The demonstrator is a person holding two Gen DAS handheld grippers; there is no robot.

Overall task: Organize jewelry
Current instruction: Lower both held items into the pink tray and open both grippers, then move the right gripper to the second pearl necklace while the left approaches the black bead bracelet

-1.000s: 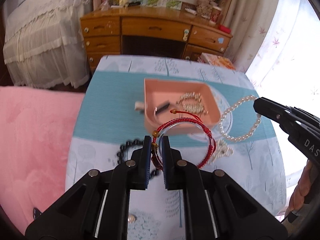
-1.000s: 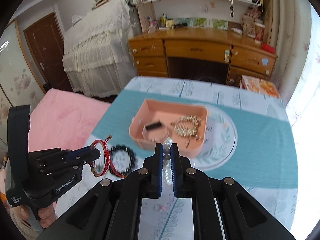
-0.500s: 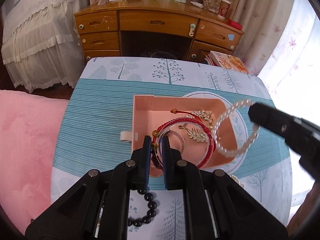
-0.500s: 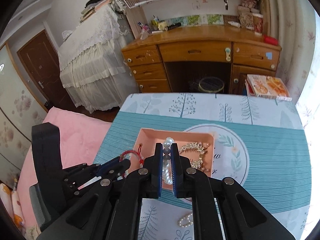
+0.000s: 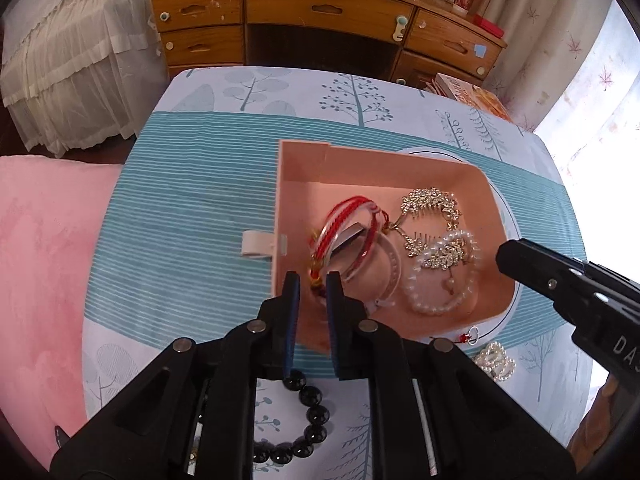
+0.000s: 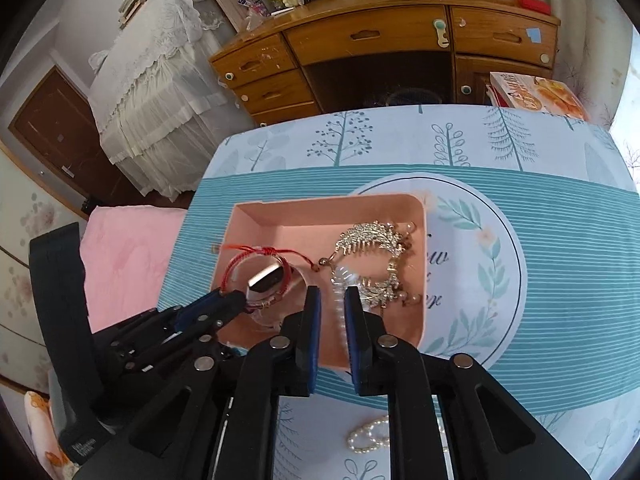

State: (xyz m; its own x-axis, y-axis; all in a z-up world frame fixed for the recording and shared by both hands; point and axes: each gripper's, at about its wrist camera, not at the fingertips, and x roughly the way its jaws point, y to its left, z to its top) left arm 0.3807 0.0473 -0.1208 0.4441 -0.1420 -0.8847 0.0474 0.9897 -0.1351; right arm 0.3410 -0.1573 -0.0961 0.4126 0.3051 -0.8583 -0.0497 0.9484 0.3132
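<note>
The red bracelet [image 5: 347, 236] and pearl bracelet [image 5: 442, 276] are being let into the pink tray [image 5: 404, 168]; both tongs [image 5: 313, 280] [image 6: 333, 294] have just been opening. A black bead bracelet [image 5: 308, 416] and small pearl piece [image 6: 370, 434] are left on the table [image 5: 192, 216], near.

The surface [image 5: 192, 200] is covered by a tree-printed cloth with a teal striped band. A pink tray [image 5: 396, 168] is set at its centre, a black bead bracelet [image 5: 308, 420] is laid at six o'clock, and a small pearl piece [image 5: 494, 362] at four o'clock.
</note>
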